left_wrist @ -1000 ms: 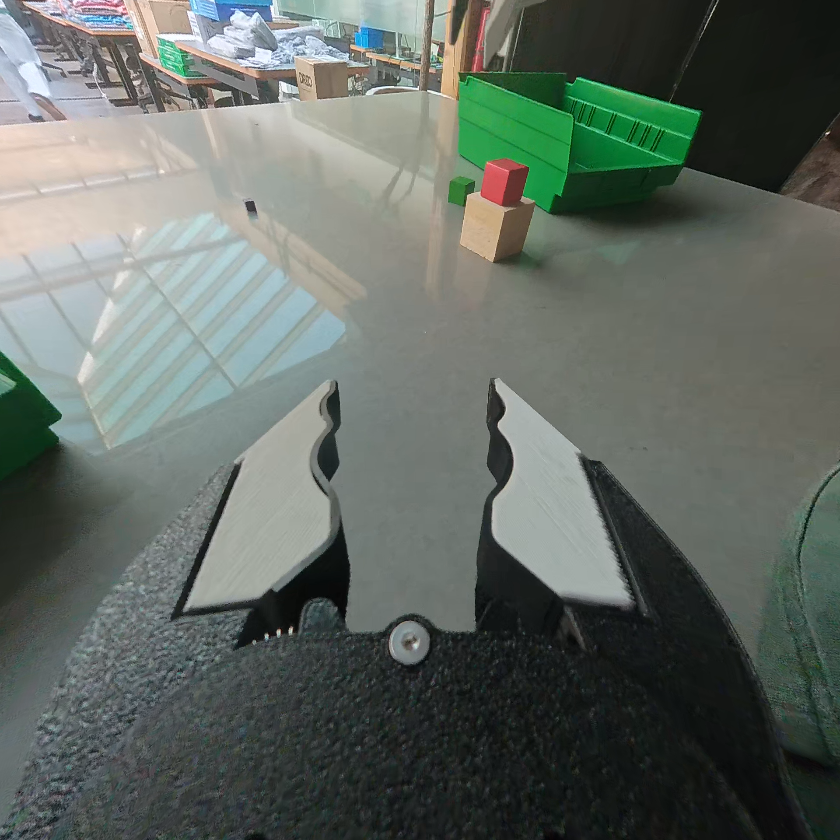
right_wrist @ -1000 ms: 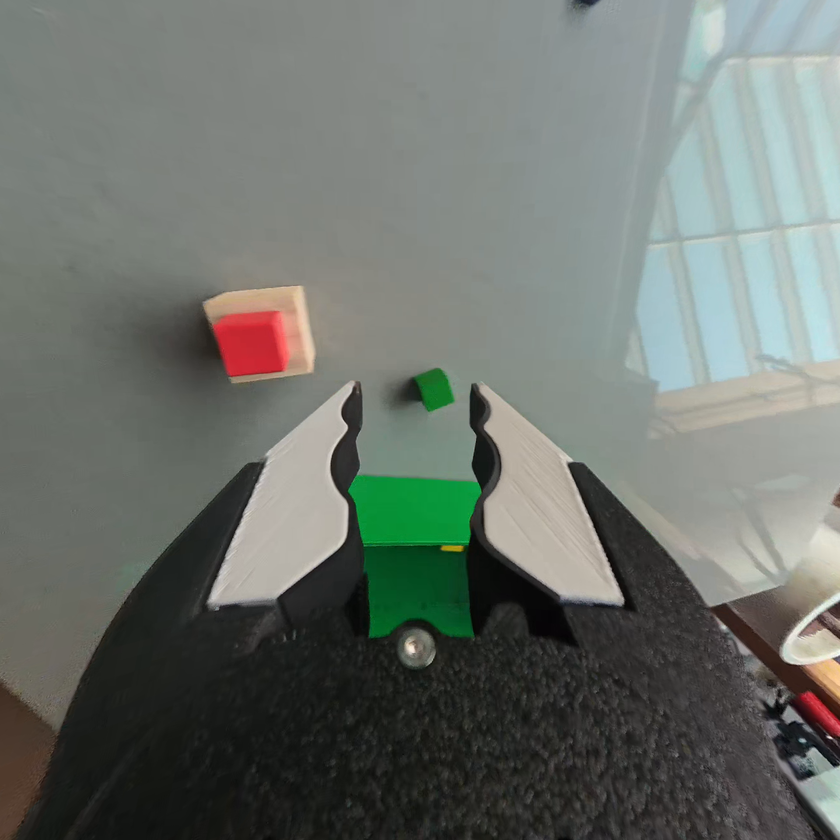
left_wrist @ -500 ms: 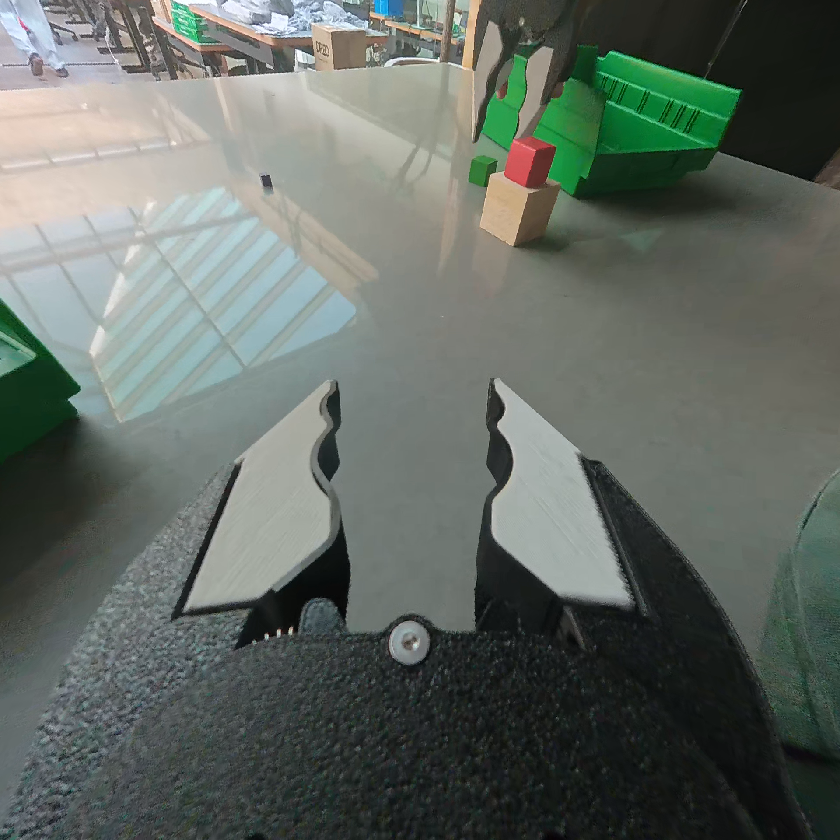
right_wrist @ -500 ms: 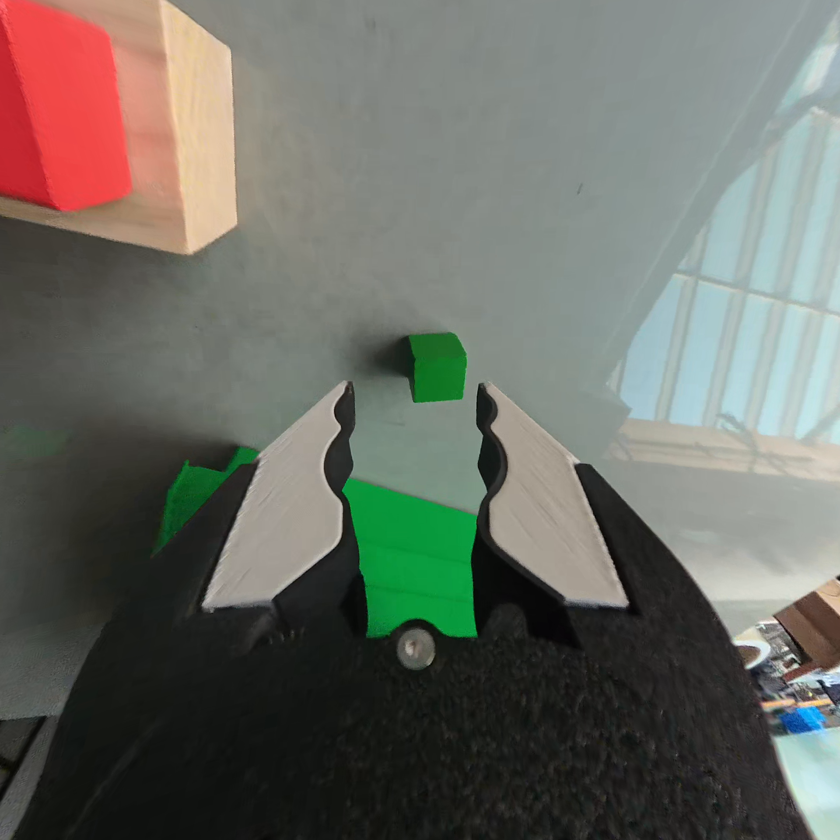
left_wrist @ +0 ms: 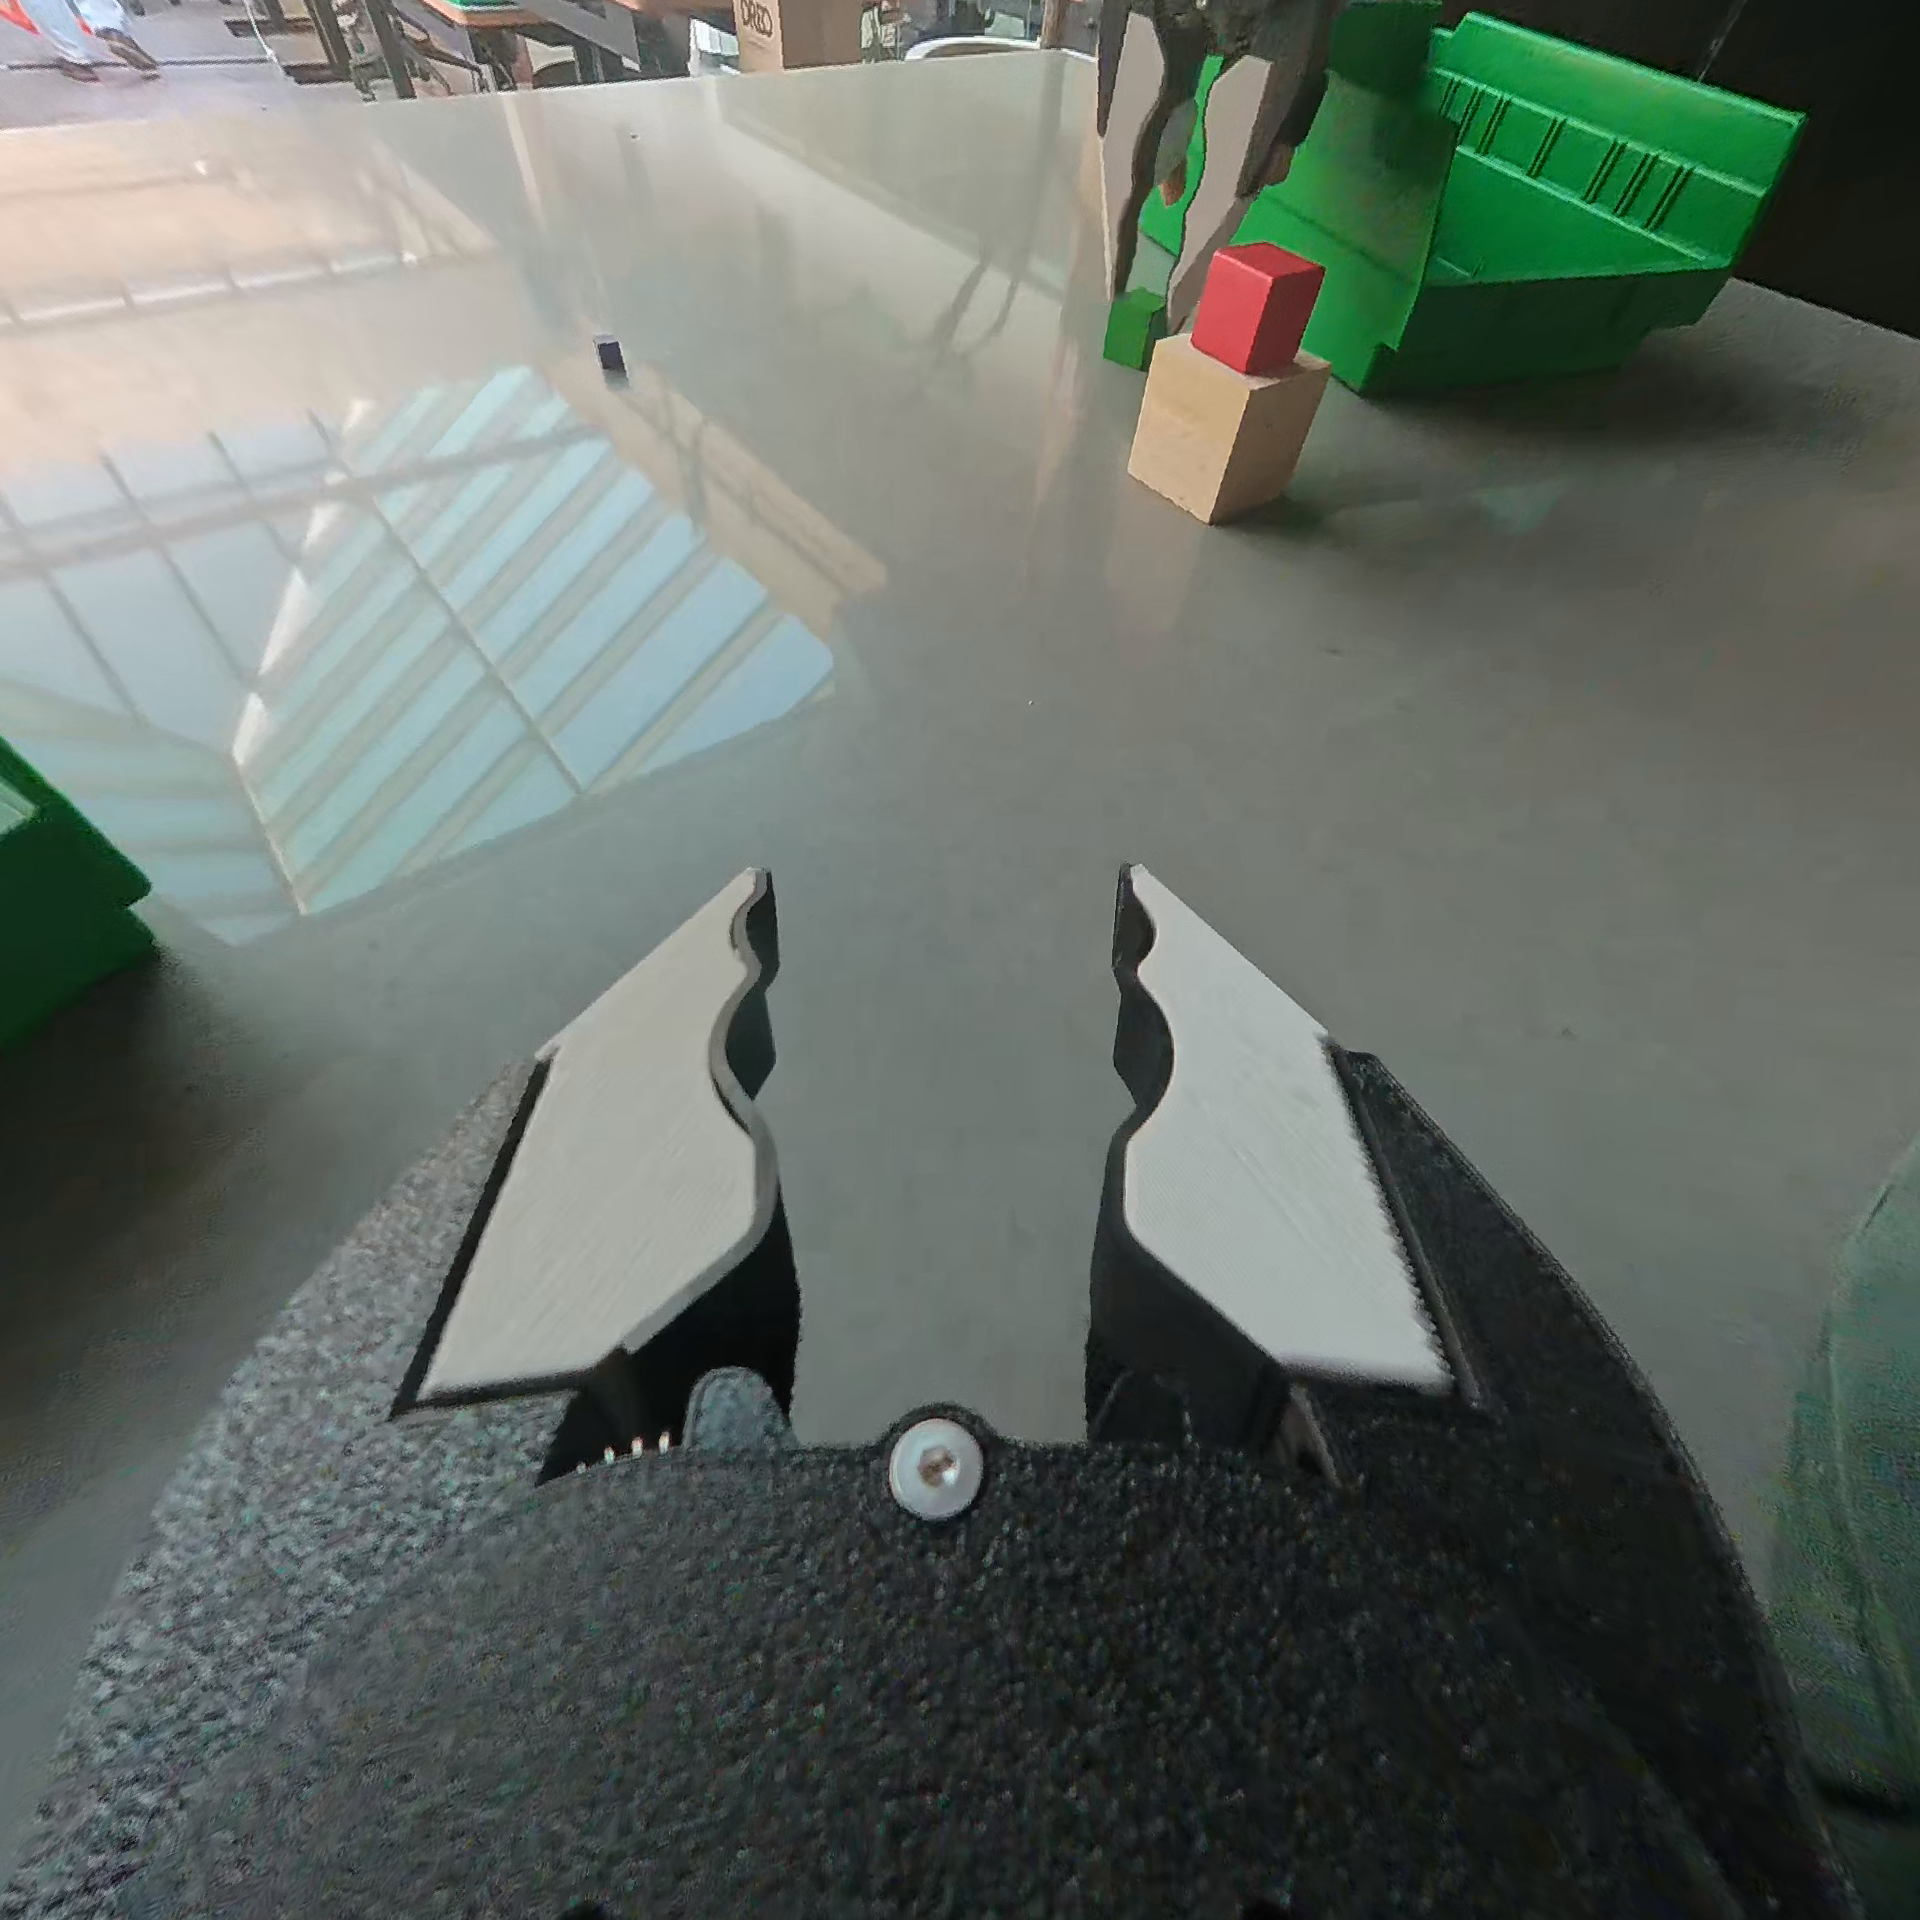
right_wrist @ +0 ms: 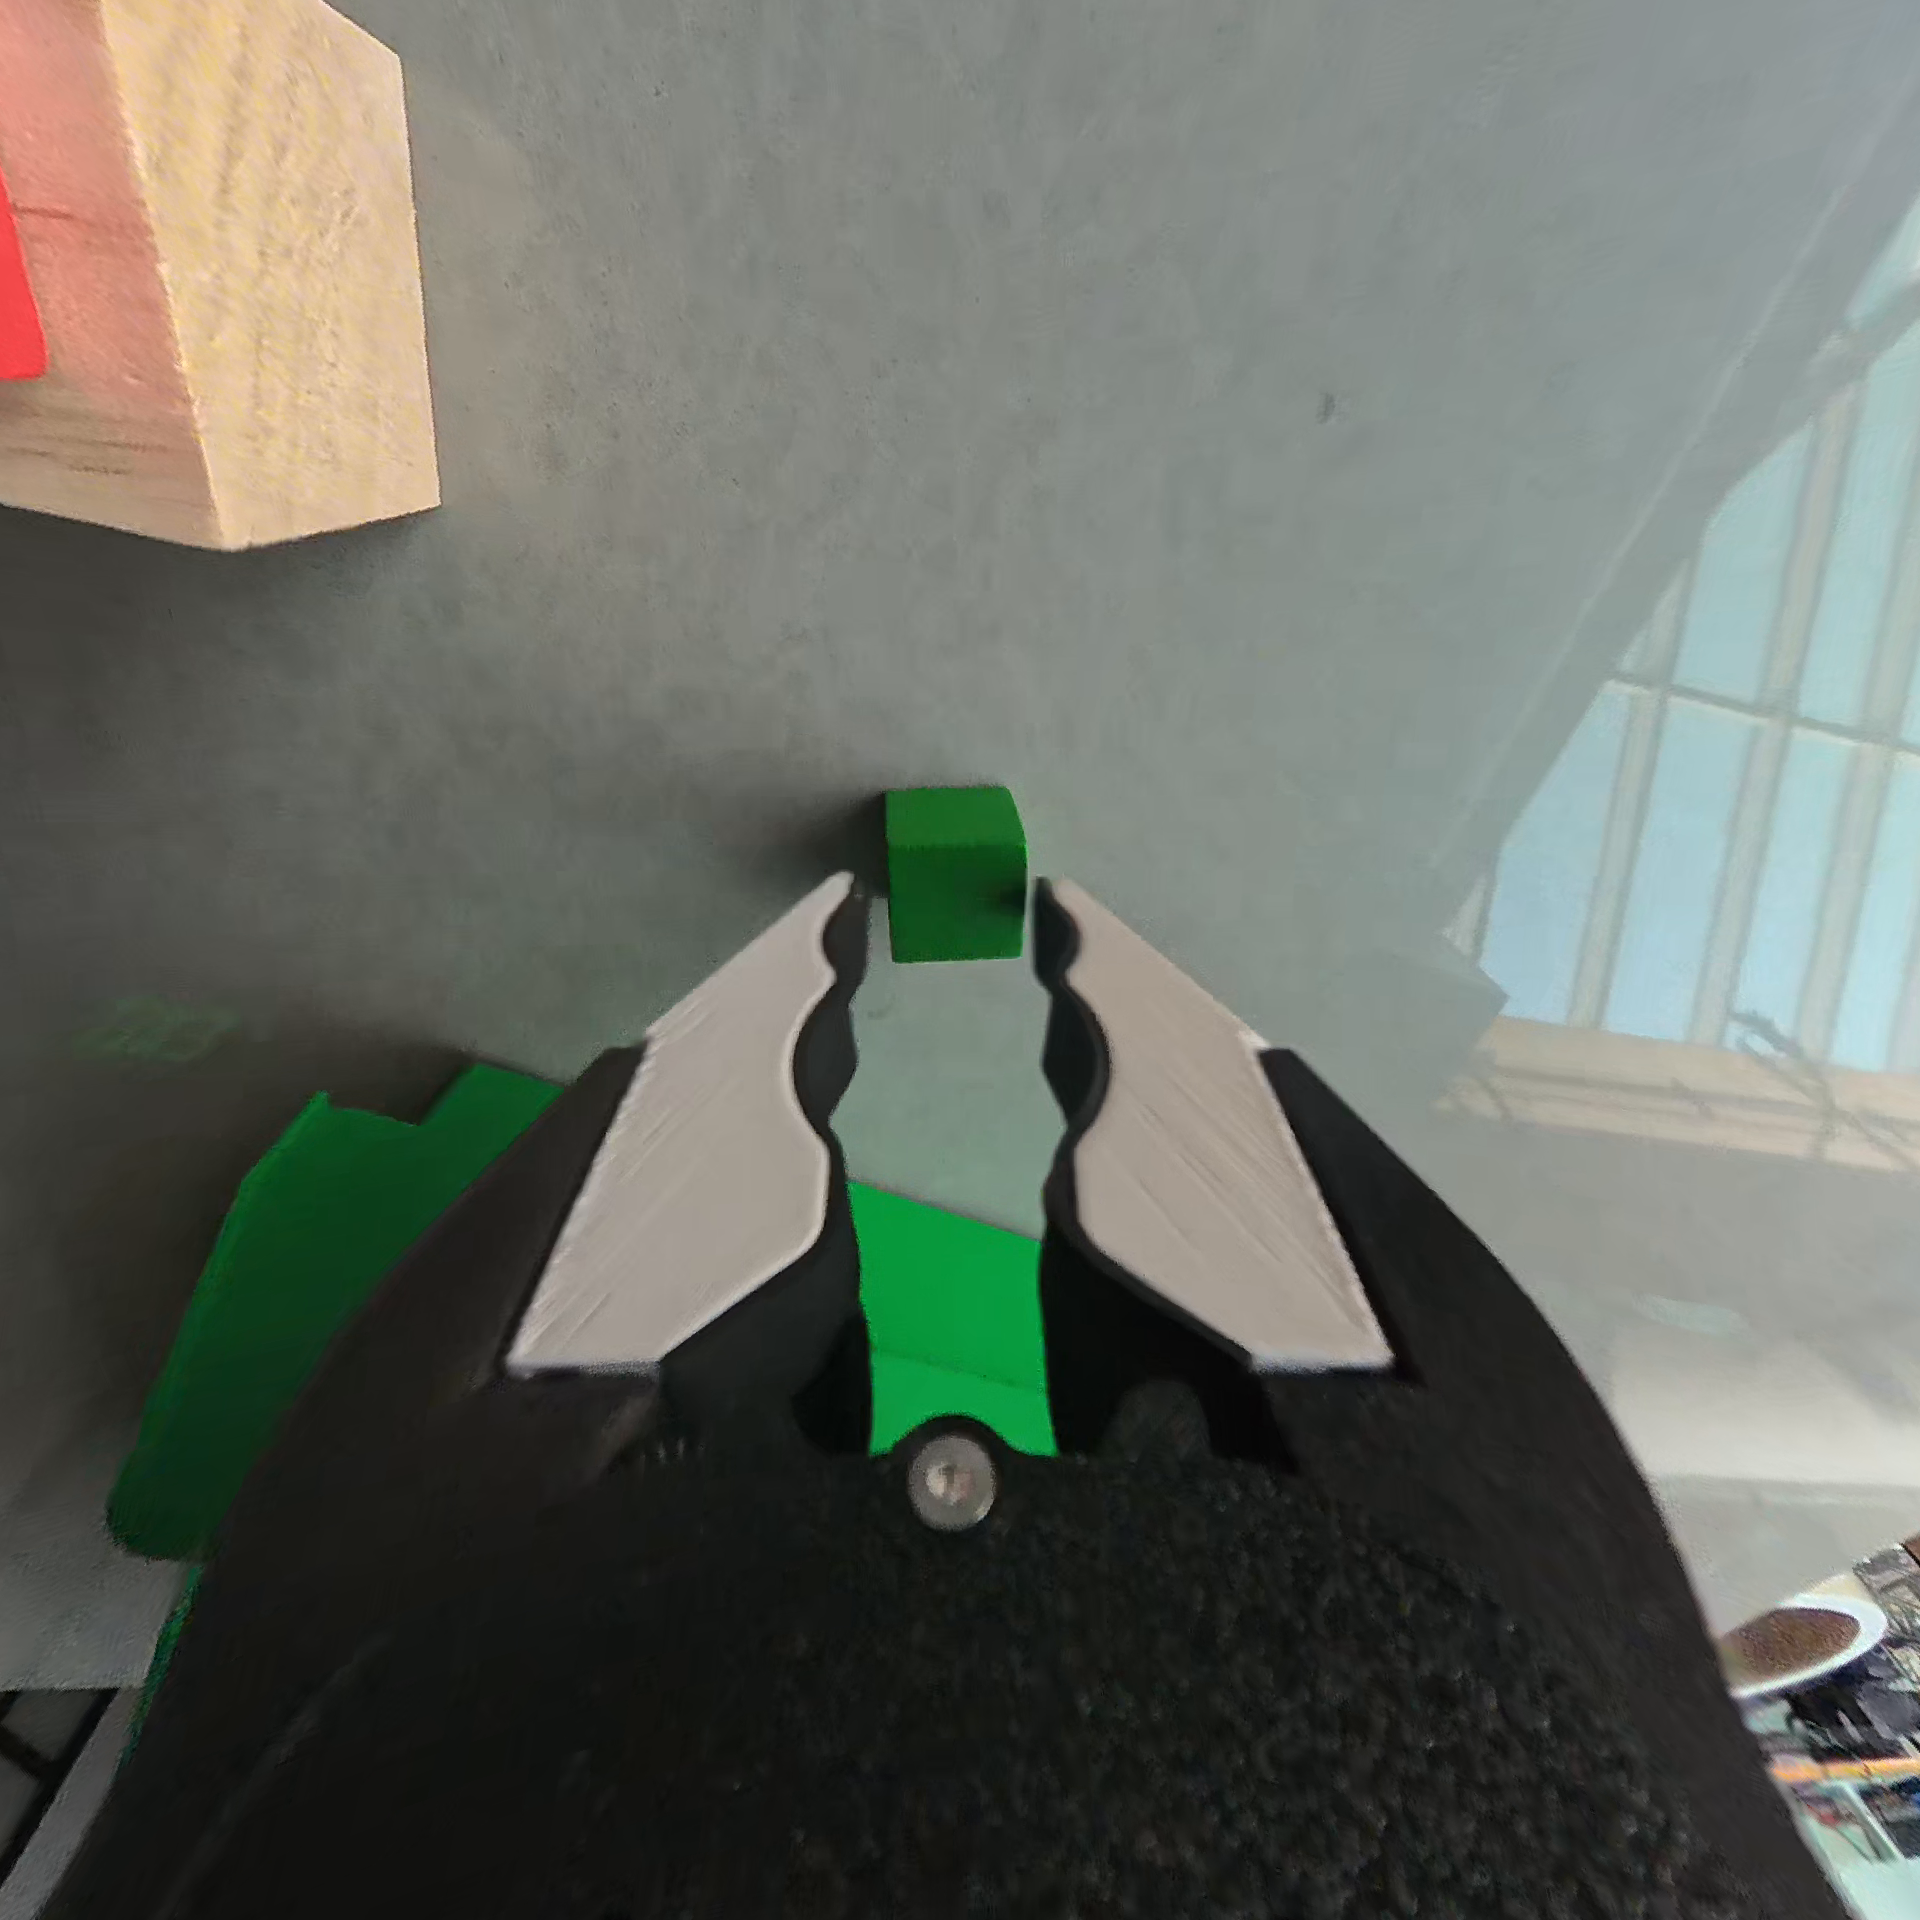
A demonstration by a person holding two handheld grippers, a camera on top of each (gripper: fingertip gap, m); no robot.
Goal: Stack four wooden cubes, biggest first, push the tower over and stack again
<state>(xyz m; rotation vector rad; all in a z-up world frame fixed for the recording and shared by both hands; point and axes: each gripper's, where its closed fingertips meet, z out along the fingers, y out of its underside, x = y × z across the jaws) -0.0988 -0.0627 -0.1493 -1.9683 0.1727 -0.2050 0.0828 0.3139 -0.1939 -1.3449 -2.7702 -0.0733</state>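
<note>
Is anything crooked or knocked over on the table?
Yes, the big green bin sits tipped on the grey table. The red cube sits off-centre on the wooden block.

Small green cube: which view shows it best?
Right wrist view. The small green cube sits sharp and unobstructed between the open right gripper's fingertips. In the left wrist view it is far off, partly hidden behind the wooden block and the gripper.

Left wrist view: low over grey table [left_wrist: 1351, 831], facing forward, blocks far ahead of jaws. Right wrist view: steeply downward, close, small green cube [right_wrist: 954, 873] at jaw tips. Shared: cube [left_wrist: 1132, 327], wooden block [left_wrist: 1226, 426] [right_wrist: 260, 270], red cube [left_wrist: 1257, 307].
</note>
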